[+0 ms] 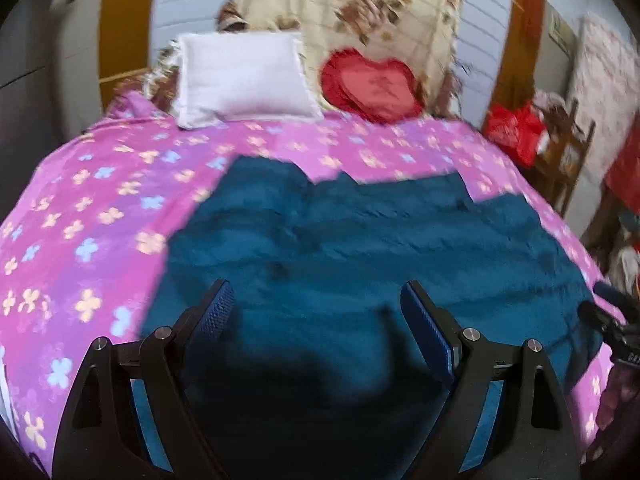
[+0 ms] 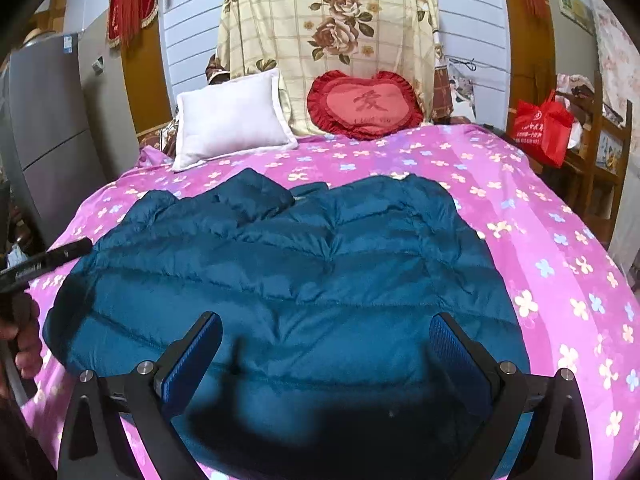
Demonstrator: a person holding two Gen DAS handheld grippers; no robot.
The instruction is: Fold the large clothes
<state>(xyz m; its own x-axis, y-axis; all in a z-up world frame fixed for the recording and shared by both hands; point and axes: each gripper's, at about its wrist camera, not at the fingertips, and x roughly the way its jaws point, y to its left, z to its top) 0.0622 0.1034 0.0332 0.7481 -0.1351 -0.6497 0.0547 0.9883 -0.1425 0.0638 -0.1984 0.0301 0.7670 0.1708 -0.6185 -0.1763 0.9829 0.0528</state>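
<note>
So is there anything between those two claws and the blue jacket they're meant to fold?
Nothing visible. The left claw and right claw both hang open right over the blue jacket, spread alone on the pink floral bedspread. The pillows sit beyond it.

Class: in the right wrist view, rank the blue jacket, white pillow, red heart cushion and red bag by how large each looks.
1. blue jacket, largest but nearest the camera
2. white pillow and red heart cushion, too alike to rank
3. red bag
</note>
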